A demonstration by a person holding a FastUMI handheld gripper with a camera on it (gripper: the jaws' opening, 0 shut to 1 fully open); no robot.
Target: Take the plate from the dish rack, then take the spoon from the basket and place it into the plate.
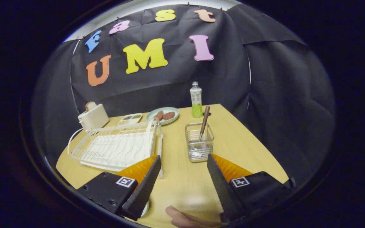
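The spoon (204,122) stands in the clear mesh basket (199,146), bowl down among the wires and brown handle up, leaning toward one o'clock so that its tip rises well above the rim. Its long axis is near upright, tilted away from the gripper (182,186). The basket sits just ahead of the gripper, at about twelve to one o'clock from the gap between the fingers, closer to the right finger than the left.

The jaws are spread wide with nothing between them but bare tabletop (182,177). At six o'clock, between the finger bases, a fingertip of a person's hand (182,218) rests at the near edge.

The white dish rack (116,145) lies at ten o'clock, touching or just behind the left finger; its slots look empty. A pale curved rim (145,209) peeks out under the left finger base; it may be the plate already set down, but too little shows to tell.

Beyond the rack, from eleven to twelve o'clock, stand a cream toaster (93,116), a small sectioned tray (131,118), a pale green dish (163,115) carrying two brown pieces, and a green-labelled bottle (196,100) just behind the basket.

The coming move probably turns on that lean: the jaws would need to go forward and slightly right, rise to the handle above the rim, and close across it.
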